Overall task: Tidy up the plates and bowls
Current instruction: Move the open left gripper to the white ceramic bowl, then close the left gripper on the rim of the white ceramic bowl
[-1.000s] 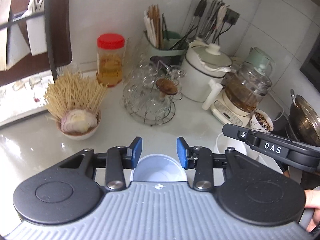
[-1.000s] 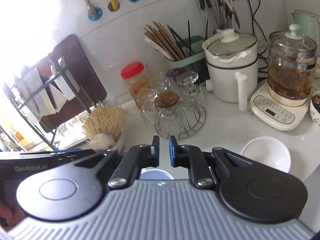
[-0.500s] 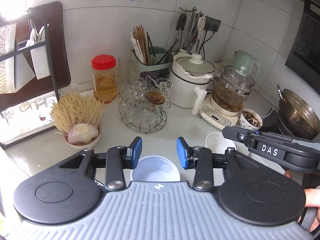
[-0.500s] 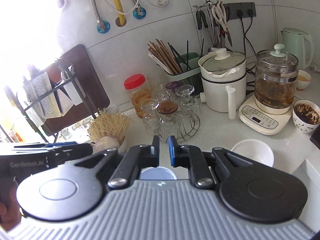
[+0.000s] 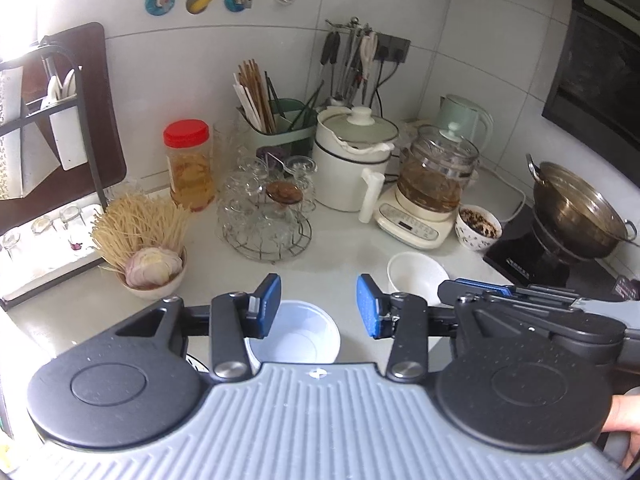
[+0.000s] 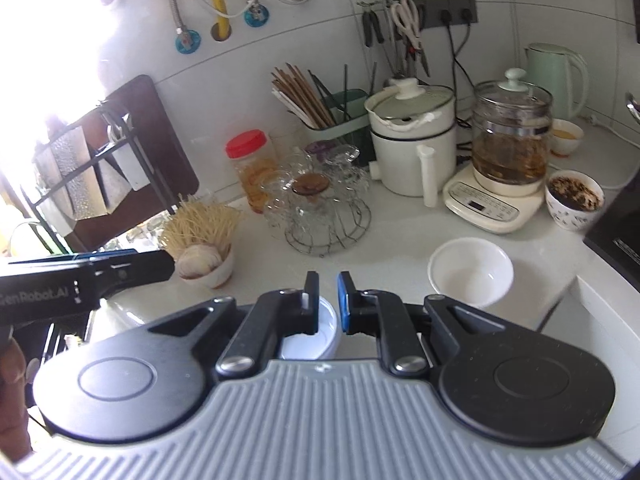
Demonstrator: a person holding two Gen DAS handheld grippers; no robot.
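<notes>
"GenRobot.AI" reads along the left gripper (image 6: 132,268) above the counter (image 6: 400,236)

ahead of left gripper (image 5: 318,304): bare counter (image 5: 344,256) strip up to wire glass rack (image 5: 266,216) | ahead-left: noodle bowl (image 5: 150,276) crowds the way | ahead-right: small white bowl (image 5: 416,274), right gripper (image 6: 328,300) alongside | directly under the fingers: white plastic bowl (image 5: 294,338) | far right: stove with wok (image 5: 576,210) walls the side
</notes>
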